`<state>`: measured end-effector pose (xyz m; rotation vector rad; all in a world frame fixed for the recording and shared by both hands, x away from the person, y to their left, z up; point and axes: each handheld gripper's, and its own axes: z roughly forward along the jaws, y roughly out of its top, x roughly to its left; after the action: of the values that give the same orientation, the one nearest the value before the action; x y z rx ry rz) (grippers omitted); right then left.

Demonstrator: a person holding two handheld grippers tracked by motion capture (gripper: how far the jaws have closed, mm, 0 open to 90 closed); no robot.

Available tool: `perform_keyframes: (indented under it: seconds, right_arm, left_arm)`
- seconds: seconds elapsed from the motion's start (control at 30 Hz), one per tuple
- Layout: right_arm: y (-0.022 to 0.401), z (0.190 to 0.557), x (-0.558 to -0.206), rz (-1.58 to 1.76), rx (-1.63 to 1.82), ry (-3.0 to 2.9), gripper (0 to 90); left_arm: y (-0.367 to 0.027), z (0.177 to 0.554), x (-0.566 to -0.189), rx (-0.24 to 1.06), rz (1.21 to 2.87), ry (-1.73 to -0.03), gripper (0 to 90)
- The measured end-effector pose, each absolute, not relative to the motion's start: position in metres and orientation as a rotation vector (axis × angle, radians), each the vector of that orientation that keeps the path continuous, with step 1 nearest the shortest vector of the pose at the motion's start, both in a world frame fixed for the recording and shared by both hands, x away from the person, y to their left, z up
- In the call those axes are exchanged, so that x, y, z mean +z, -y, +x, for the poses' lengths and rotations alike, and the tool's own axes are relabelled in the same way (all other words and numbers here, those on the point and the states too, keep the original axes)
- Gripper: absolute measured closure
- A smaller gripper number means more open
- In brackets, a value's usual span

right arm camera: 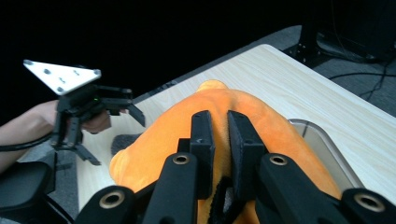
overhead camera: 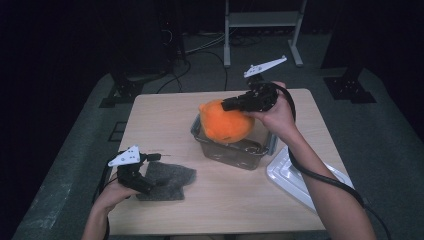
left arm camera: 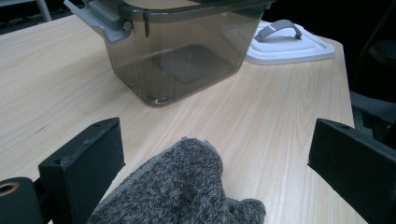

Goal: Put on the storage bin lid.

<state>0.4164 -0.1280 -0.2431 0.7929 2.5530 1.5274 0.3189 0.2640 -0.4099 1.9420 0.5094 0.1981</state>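
On my counter [overhead camera: 165, 120] a white lid [overhead camera: 295, 180] with a grey handle lies flat near its right edge, and beyond the far edge stands a metal stand [overhead camera: 262, 20]

Wooden table [overhead camera: 165, 120] bears grey cloth [overhead camera: 167, 180], clear bin [overhead camera: 232, 150], white lid [overhead camera: 295, 177]

At the centre of the high view a plush toy [overhead camera: 226, 123] sits over the mouth of a bin [overhead camera: 235, 150] standing on the counter [overhead camera: 165, 112]. A lid [overhead camera: 295, 180] lies at the bin's lower right, near the counter's edge. A cloth [overhead camera: 167, 181] lies at lower left, well apart from the bin.
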Motion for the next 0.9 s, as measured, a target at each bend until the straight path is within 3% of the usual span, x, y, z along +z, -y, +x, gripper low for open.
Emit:
perform_keyframes:
  seconds: [0.9]
  right_arm:
    - [0.135,0.452,-0.284,0.962,1.468,-2.51,79.8]
  left_arm:
    - [-0.264,0.318,-0.411,0.203,1.952,-0.5,2.8]
